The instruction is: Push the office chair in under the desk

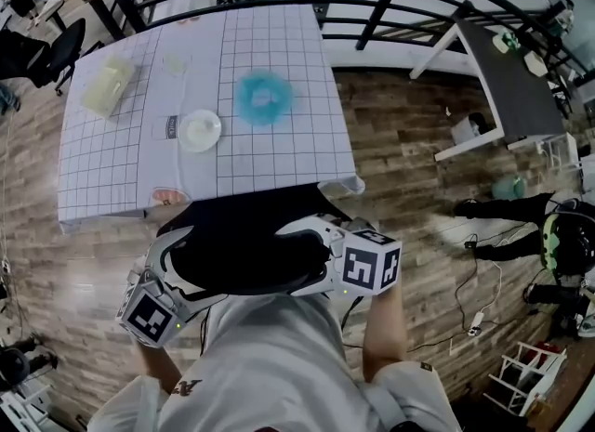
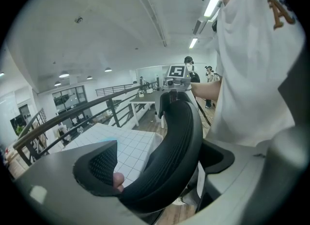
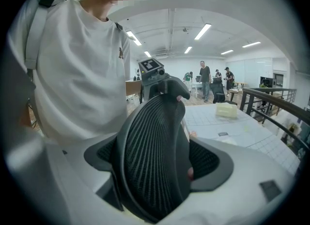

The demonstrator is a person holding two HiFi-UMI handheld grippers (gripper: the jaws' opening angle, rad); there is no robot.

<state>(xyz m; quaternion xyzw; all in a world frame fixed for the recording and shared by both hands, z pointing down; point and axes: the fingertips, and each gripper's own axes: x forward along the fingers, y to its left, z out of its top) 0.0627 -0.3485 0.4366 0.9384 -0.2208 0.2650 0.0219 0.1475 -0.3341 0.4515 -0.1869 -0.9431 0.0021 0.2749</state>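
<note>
The office chair (image 1: 246, 249) is held by its backrest, whose top edge runs from 9 to 3 o'clock. The jaws of the left gripper (image 1: 181, 249) and right gripper (image 1: 311, 233) are each pinched on one end. The tabletop (image 1: 112, 175) lies at 12 o'clock, apparently just beyond the backrest, so a straight push ahead is called for
</note>
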